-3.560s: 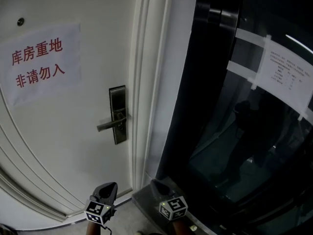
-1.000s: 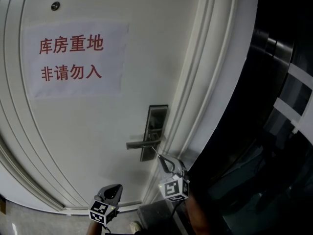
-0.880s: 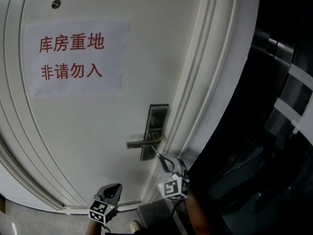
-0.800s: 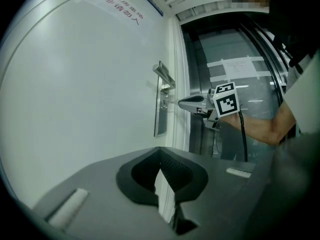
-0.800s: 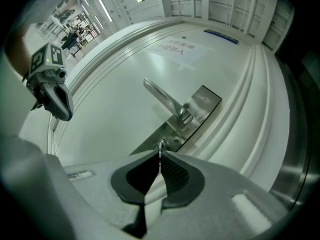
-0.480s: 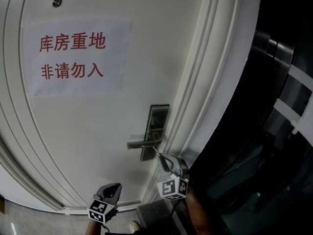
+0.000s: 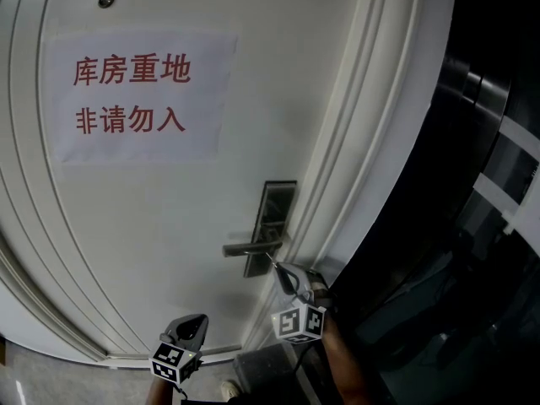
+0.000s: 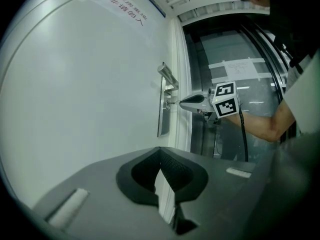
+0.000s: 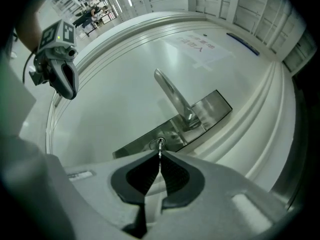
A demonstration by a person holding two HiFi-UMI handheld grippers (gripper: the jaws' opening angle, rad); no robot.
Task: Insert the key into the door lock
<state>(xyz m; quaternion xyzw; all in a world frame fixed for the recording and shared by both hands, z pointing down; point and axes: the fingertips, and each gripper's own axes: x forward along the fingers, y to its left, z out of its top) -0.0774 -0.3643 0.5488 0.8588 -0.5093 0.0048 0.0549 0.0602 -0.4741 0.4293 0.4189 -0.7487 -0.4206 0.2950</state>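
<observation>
Your right gripper [image 7: 280, 270] is at the lock plate [image 7: 274, 213], just below the handle [image 7: 249, 247], with the key [image 9: 159, 152] between its jaws and the key's tip at the keyhole [image 9: 158, 144]. Your left gripper [image 7: 196, 321] hangs lower and to the left, apart from the door [image 7: 169, 226]. The sign [image 7: 139, 95] is on the door up and left of the plate, with the peephole [image 7: 105, 0] above it. The frame [image 7: 371, 142] runs just right of the plate.

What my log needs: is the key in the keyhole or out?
In: the right tongs hold the key, its tip inside the keyhole; depth cannot tell.
</observation>
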